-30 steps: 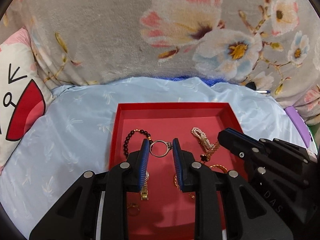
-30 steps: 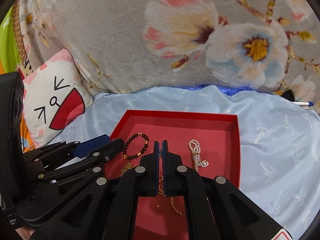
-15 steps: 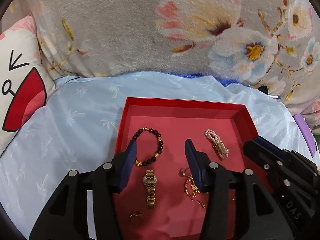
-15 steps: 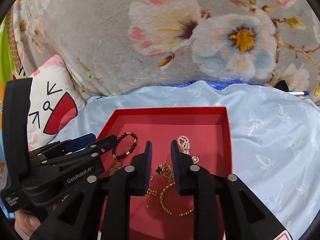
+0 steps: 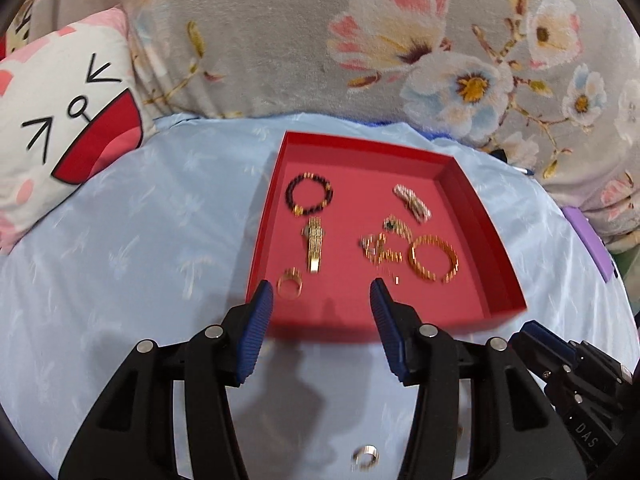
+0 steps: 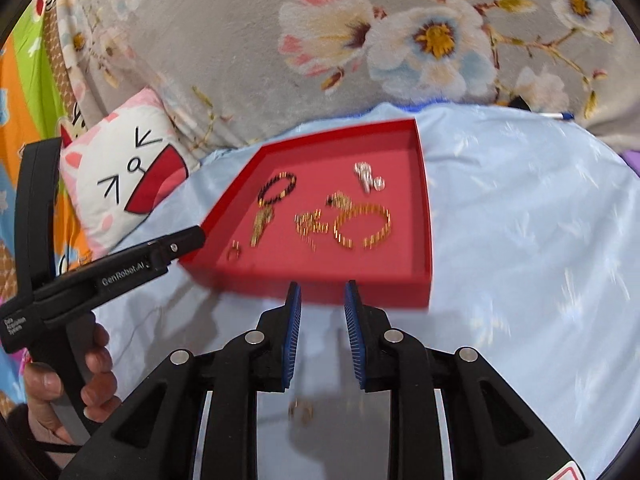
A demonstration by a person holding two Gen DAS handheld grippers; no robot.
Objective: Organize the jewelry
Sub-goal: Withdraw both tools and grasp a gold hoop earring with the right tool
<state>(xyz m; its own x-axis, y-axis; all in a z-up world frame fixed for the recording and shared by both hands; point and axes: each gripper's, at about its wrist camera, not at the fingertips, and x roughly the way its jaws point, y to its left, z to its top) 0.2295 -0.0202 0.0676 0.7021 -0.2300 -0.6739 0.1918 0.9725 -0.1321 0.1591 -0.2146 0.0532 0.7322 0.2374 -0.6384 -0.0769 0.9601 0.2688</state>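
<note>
With both grippers pulled back off the red tray point(image 5: 472, 196), a silver ring point(image 5: 365, 457) lies on the blue sheet point(image 5: 132, 248) before the tray's near edge; a second ago it sat between the left fingers over the tray. The left gripper point(image 5: 321, 298) gapes wide, the right gripper point(image 6: 320, 300) has parted, both empty. Watch point(image 5: 314, 246), bangle point(image 5: 433, 258) and beads point(image 5: 309, 199) remain inside.

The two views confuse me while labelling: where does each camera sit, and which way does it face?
Left wrist: sits on the left hand-held gripper, looking forward and down at the red tray; the right one shows at lower right.
Right wrist: sits on the right hand-held gripper, facing the tray's near wall; the left one and the hand show.
Shared: tray, gold bangle, cat pillow.
</note>
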